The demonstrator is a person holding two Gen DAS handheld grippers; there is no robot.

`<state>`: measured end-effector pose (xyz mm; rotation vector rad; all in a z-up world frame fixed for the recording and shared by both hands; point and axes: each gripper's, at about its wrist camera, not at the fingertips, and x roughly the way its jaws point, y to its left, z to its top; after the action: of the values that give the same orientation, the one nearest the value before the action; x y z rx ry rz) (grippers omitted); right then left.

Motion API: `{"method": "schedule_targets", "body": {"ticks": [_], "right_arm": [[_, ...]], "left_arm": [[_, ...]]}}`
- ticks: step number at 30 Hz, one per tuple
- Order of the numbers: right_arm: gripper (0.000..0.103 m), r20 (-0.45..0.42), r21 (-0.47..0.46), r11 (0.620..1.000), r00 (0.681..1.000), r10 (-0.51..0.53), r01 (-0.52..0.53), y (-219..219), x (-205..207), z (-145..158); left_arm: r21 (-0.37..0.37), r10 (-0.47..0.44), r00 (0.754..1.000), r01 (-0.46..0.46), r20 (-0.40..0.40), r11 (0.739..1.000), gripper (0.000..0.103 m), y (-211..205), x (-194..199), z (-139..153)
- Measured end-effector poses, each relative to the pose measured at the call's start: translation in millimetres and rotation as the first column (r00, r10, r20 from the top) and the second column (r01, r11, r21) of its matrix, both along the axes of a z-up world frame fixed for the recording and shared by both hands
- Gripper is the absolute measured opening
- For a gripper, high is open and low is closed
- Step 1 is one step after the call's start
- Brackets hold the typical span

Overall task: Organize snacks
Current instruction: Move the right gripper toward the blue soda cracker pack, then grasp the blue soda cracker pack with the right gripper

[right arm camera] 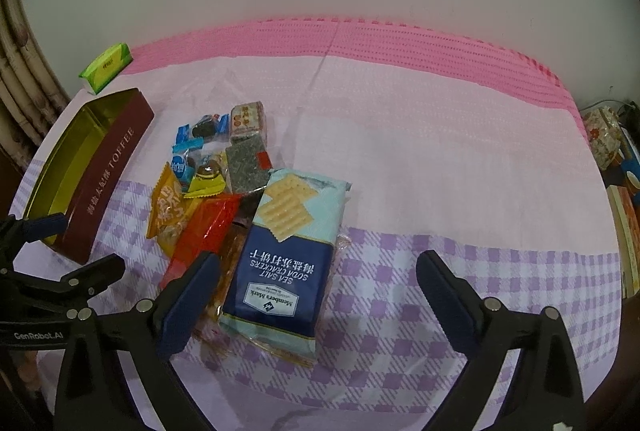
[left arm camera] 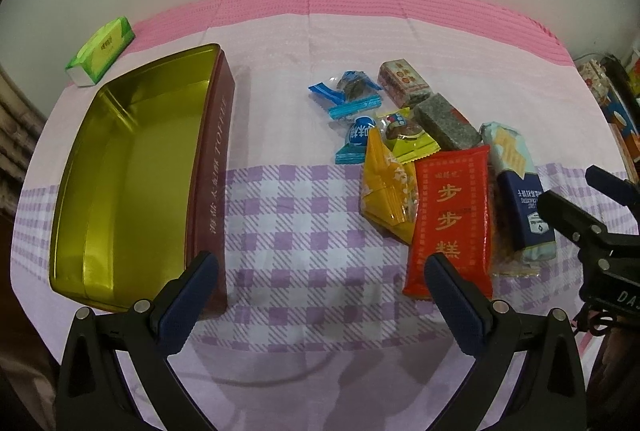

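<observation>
While both my left gripper (left arm camera: 320, 271) and right gripper (right arm camera: 318, 269) hang spread wide with nothing between the fingers, the cracker pack (right arm camera: 286, 255) lies at twelve o'clock of my right, atop the snack pile. It looks light, crinkly, breakable; I'd pinch its long sides gently. The tin (left arm camera: 120, 175) sits at ten o'clock.

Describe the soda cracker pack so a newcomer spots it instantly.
Start at the toffee tin, then move right to the snack pile. The soda cracker pack lies on its right edge: the biggest wrapper, navy and pale blue with pictured crackers, beside the red packet.
</observation>
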<state>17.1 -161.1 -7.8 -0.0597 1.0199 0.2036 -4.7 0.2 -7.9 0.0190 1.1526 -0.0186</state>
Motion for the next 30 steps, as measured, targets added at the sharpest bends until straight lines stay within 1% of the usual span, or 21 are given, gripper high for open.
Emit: {"method": "schedule_targets", "body": {"ticks": [7,11,14,19,21,23,24,26,28,30], "right_arm": [[0.095,-0.038,0.011,1.0,0.999,0.003,-0.002,10,6,-7],[0.089,-0.055,-0.008,1.0,0.998,0.009,-0.009,17,11,-13],[0.086,-0.068,-0.003,1.0,0.998,0.003,-0.003,17,14,-14],[0.086,-0.087,-0.012,1.0,0.996,-0.011,0.01,17,21,-18],[0.084,-0.095,-0.011,1.0,0.995,-0.009,0.008,18,26,-20],[0.076,-0.1,-0.016,1.0,0.995,-0.002,0.0,20,26,-22],[0.075,-0.106,-0.014,1.0,0.994,0.002,-0.003,21,27,-23],[0.067,-0.113,-0.004,1.0,0.994,0.005,-0.005,21,26,-25],[0.065,-0.12,0.006,1.0,0.993,0.003,-0.002,20,26,-27],[0.058,-0.131,0.017,1.0,0.991,0.001,0.001,18,27,-29]], "left_arm": [[-0.013,-0.019,1.0,0.019,0.007,1.0,0.102,-2,1,-3],[-0.018,-0.032,0.999,0.032,0.007,0.999,0.102,-4,2,-4],[-0.014,-0.036,0.999,0.036,0.012,0.999,0.102,-5,2,-4],[-0.022,-0.044,0.999,0.045,0.008,0.999,0.102,-6,2,-5],[-0.022,-0.046,0.999,0.046,0.006,0.999,0.102,-7,1,-5],[-0.022,-0.051,0.999,0.051,0.007,0.998,0.102,-7,1,-5],[-0.019,-0.052,0.999,0.052,0.008,0.998,0.102,-8,1,-5],[-0.016,-0.054,0.999,0.054,0.008,0.998,0.102,-9,2,-6],[-0.016,-0.057,0.998,0.057,0.006,0.998,0.102,-10,1,-6],[-0.015,-0.059,0.998,0.059,0.004,0.998,0.101,-11,2,-7]]}}
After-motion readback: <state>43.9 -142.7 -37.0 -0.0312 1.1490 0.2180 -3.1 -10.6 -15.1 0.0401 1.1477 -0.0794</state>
